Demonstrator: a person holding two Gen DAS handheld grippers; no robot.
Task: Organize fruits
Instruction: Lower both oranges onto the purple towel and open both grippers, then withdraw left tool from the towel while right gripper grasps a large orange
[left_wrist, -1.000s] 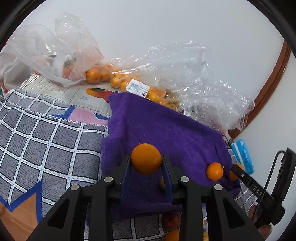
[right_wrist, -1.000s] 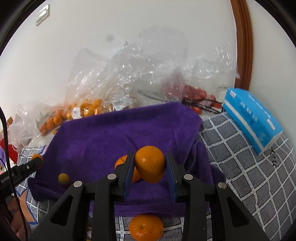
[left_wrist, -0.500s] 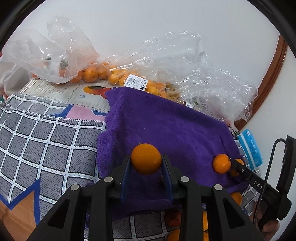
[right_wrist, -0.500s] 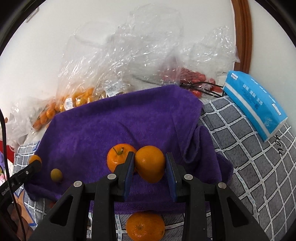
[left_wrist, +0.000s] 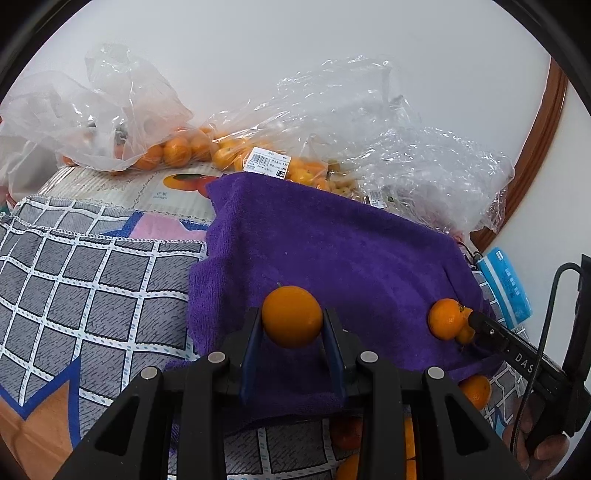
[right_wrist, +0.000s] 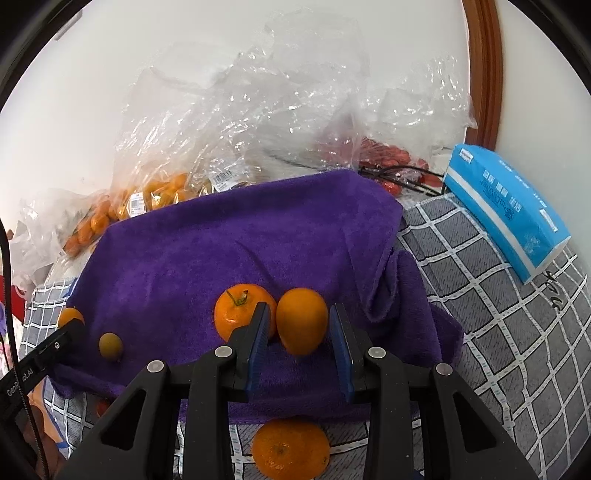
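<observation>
Left wrist view: the left gripper (left_wrist: 292, 325) is clenched on an orange (left_wrist: 291, 316), pinched across its middle between the blue pads so that it hangs clear above the purple towel (left_wrist: 332, 251). Holding it by the widest part looks like the safest way to keep a round fruit from rolling out. Bare towel lies ahead and to the right of it, with room to set it down. The towel's left edge falls onto the checked cloth (left_wrist: 92, 295). At its far edge bags of fruit (left_wrist: 177, 147) crowd in. Near the right edge the right gripper (left_wrist: 471, 321) comes in beside a stemmed orange (left_wrist: 445, 319).

Right wrist view: the right gripper (right_wrist: 301, 326) grasps a second orange (right_wrist: 302, 320), also lifted off the towel (right_wrist: 221, 251) and just beside the stemmed orange (right_wrist: 240, 317), perhaps to start a group there. A small yellowish fruit (right_wrist: 110, 345) lies further left, near the left gripper's tip (right_wrist: 70, 326). The towel's near edge is close below, with another orange (right_wrist: 290, 449) off it on the cloth. A blue pack (right_wrist: 506, 210) sits well right, out of the way.
</observation>
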